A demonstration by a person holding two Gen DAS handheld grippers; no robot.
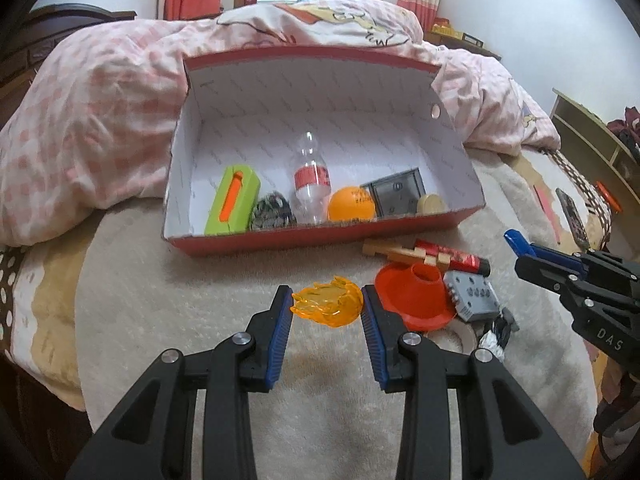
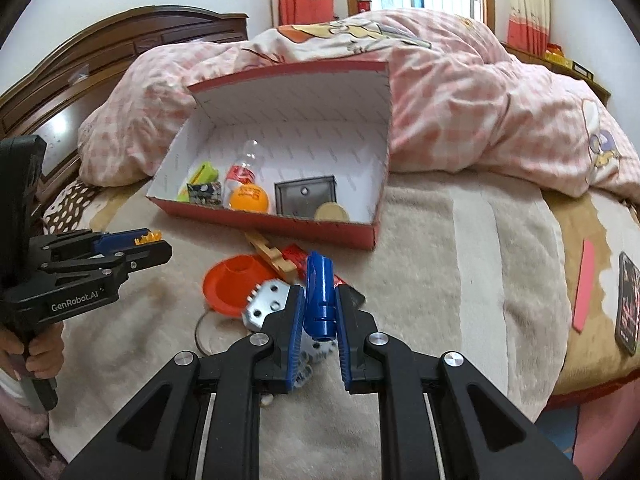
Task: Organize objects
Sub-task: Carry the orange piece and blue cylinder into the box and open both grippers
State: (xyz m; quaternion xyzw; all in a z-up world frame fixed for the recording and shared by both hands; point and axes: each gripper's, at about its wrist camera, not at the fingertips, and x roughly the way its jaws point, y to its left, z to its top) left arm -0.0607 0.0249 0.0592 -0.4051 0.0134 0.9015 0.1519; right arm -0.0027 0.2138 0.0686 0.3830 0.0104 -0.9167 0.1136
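Observation:
My left gripper [image 1: 326, 295] is shut on a clear orange flame-shaped piece [image 1: 328, 308], held above the beige blanket in front of the red shoe box [image 1: 320, 240]. My right gripper [image 2: 319, 293] is shut on a blue plastic cylinder [image 2: 320, 296], upright between its pads above the loose pile. That pile holds a red cone [image 2: 230, 288], a grey block with holes [image 2: 266, 304], a wooden puzzle [image 2: 276, 258] and a red tube [image 1: 456, 258]. Inside the box lie a green and orange case [image 1: 232, 200], a clear bottle [image 1: 310, 180], an orange ball [image 1: 351, 204], a grey square case [image 1: 396, 192] and a beige disc [image 1: 430, 203].
A pink checked quilt [image 2: 460, 112] is heaped behind and beside the box. On the right of the bed lie a dark phone [image 2: 628, 304] and a pink strip [image 2: 586, 284]. A tape roll [image 1: 456, 340] sits under the cone. A wooden headboard [image 2: 100, 52] stands at the left.

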